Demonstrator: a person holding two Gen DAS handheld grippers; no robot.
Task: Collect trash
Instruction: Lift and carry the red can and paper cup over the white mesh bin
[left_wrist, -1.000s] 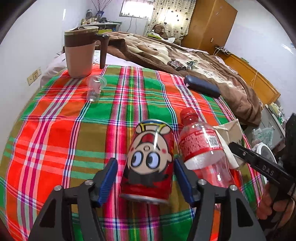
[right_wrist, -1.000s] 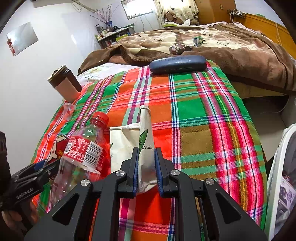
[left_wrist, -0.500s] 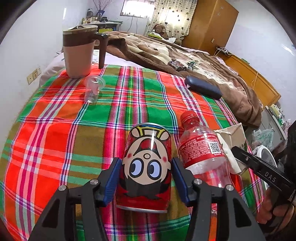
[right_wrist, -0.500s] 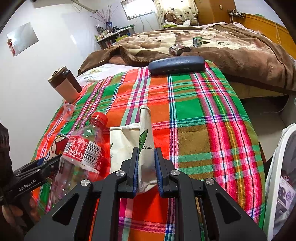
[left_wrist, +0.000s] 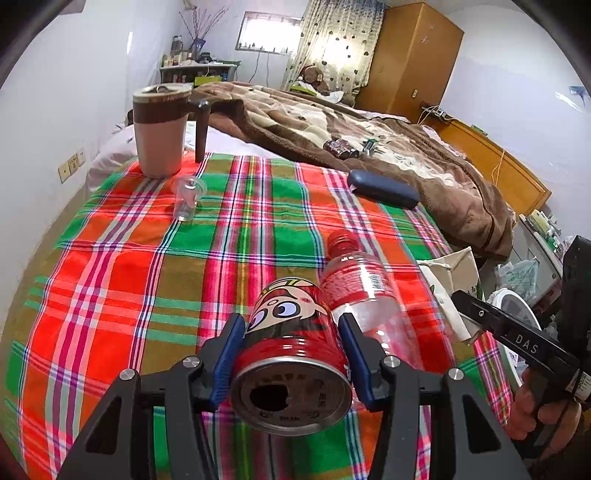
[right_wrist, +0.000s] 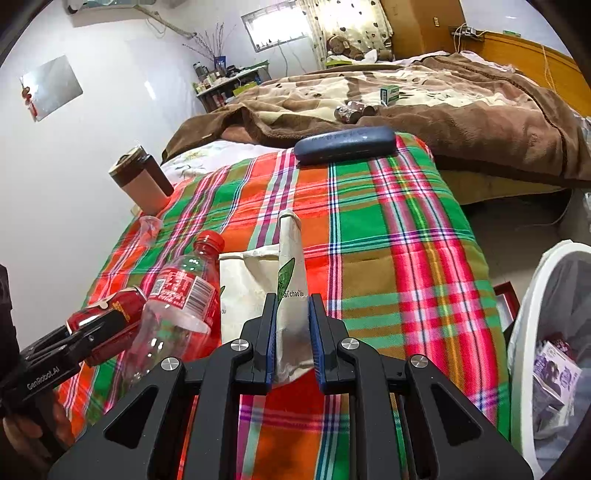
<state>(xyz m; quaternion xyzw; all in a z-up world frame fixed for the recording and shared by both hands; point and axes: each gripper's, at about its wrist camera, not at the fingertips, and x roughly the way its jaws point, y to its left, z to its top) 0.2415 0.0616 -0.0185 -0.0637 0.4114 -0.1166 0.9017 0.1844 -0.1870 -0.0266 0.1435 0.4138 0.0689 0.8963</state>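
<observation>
Over plaid cloth (left_wrist: 110, 280), left tool (left_wrist: 291, 343) clamps dented metal can (left_wrist: 291, 354); right tool (right_wrist: 291, 328) pinches limp canvas bag (right_wrist: 291, 295).

Left wrist view: we look low and close along left gripper (left_wrist: 291, 354) fingers, across plaid tablecloth (left_wrist: 147, 266) toward bed (left_wrist: 332, 122) and wardrobe (left_wrist: 413, 55) beyond it.
Right wrist view: we look from tablecloth (right_wrist: 388, 229) near edge, slightly higher, toward same bed (right_wrist: 406, 92); white bin (right_wrist: 532, 314) right of cloth.
Shared: we see cloth, plastic bottle (left_wrist: 362, 291) (right_wrist: 177, 295), glasses case (left_wrist: 384, 189) (right_wrist: 345, 144), mug (left_wrist: 160, 133) (right_wrist: 140, 181). Each view catches other gripper at cloth's side.
</observation>
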